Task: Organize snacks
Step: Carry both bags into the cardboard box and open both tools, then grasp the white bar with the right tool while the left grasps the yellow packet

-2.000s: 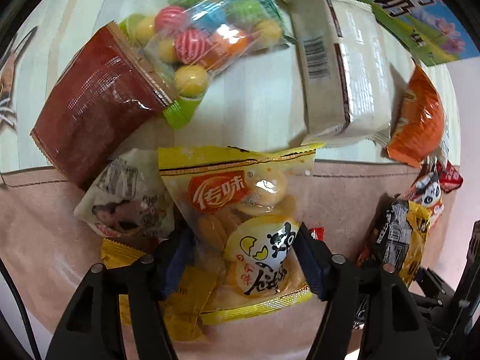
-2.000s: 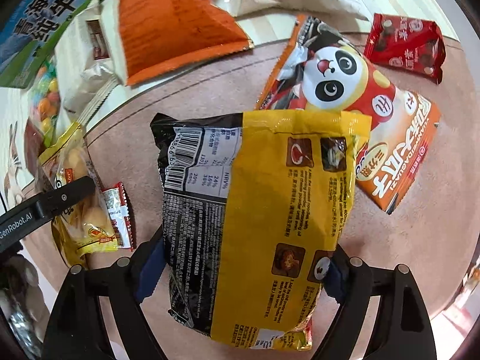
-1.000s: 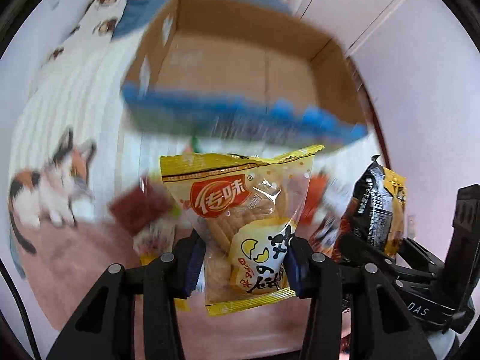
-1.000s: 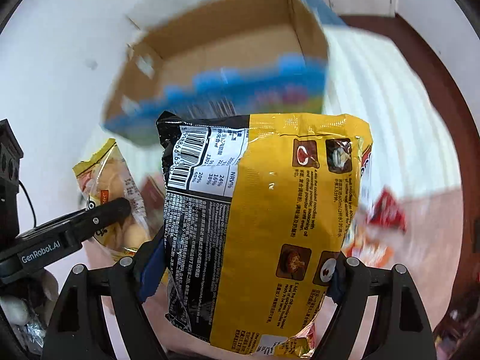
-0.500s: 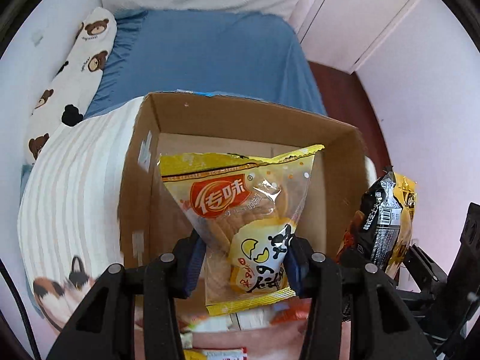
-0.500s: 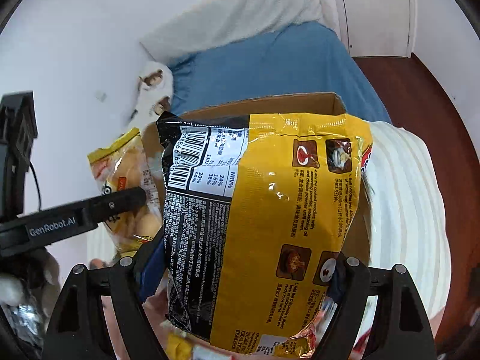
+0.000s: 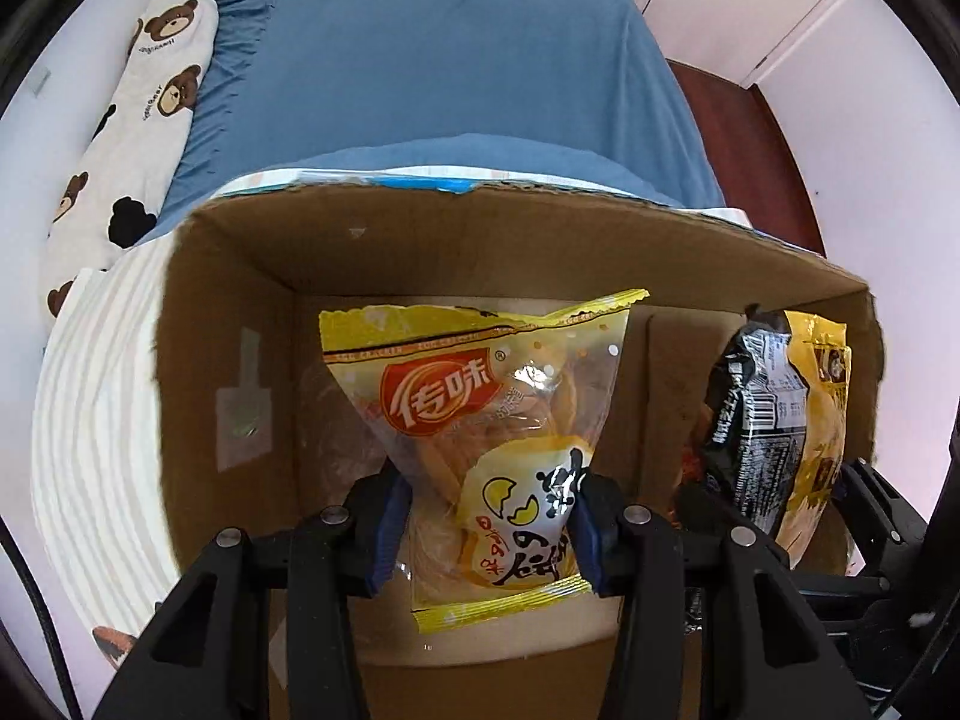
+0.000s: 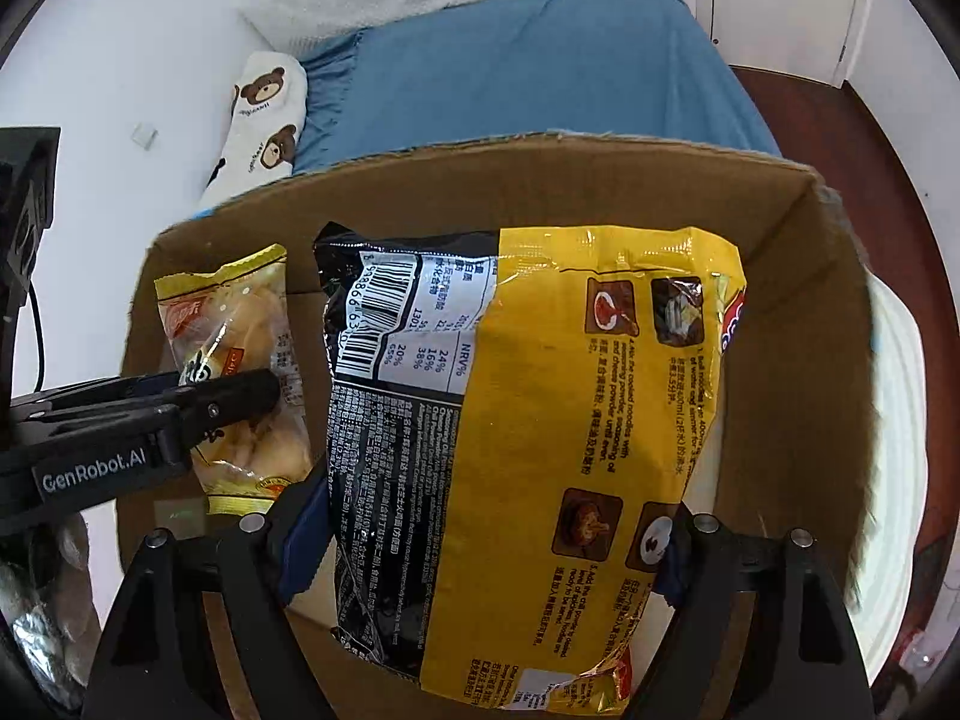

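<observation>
My left hand-held gripper [image 7: 489,525] pinches the yellow biscuit packet [image 7: 489,438] low across its body; my right hand-held gripper [image 8: 483,546] clamps the black-and-yellow instant noodle packet [image 8: 540,432]. Both hang over the open cardboard box [image 7: 228,312]. Each seems light, crinkly, slippery and crushable, so I grip gently mid-body.

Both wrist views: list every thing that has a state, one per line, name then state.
left gripper: shut on the biscuit bag, over the box
right gripper: shut on the noodle packet, over the box
biscuit bag: sealed, held upright, off the box floor
noodle packet: sealed, held upright, back side to the camera
cardboard box: open at the top, nothing seen lying inside
</observation>
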Available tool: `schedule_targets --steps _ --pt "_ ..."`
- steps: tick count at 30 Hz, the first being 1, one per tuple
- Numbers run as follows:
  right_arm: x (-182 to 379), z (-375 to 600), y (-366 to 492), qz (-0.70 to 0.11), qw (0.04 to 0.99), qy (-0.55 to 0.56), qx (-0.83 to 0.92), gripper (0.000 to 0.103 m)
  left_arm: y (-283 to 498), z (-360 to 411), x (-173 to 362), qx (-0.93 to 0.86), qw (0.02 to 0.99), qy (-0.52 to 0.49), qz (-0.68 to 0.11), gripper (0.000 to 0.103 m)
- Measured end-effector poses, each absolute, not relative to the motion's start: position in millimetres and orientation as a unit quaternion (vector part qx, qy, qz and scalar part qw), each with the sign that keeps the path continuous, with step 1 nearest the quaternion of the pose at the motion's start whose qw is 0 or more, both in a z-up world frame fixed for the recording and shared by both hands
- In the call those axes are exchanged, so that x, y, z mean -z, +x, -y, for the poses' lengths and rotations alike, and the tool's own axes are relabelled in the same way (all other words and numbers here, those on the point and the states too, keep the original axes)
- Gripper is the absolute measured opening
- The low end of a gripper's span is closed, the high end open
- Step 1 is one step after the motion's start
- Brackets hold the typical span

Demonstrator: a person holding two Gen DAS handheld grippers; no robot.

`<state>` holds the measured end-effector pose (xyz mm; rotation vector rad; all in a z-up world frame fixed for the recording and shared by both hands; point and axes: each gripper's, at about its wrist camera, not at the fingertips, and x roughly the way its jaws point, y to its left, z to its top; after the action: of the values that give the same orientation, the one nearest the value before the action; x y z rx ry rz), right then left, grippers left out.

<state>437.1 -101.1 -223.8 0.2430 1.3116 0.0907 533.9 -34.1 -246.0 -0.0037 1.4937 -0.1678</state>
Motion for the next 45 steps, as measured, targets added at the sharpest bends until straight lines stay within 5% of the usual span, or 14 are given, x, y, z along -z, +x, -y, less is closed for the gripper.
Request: schedule_targets --steps 4,6,7,8,10,45 --pt "252 98 467 -0.626 0.771 0.111 -0.043 0.086 543 36 257 0.07 0.723 -0.007 -0.687 0.045" --pt "256 99 473 -0.635 0.765 0.101 -0.037 0.1 546 36 258 0.072 0.726 -0.014 -0.683 0.048" --pt "257 98 475 -0.636 0.765 0.098 -0.035 0.101 547 36 257 0.074 0.73 -0.013 -0.679 0.056" --pt "258 101 479 -0.634 0.766 0.097 -0.033 0.101 548 36 257 0.075 0.73 -0.011 -0.679 0.078" --pt "257 102 481 -0.634 0.766 0.101 -0.032 0.101 548 37 256 0.078 0.731 -0.002 -0.678 0.097" --pt "83 108 258 -0.49 0.869 0.062 0.036 0.101 352 27 104 0.055 0.865 0.011 -0.498 0.098"
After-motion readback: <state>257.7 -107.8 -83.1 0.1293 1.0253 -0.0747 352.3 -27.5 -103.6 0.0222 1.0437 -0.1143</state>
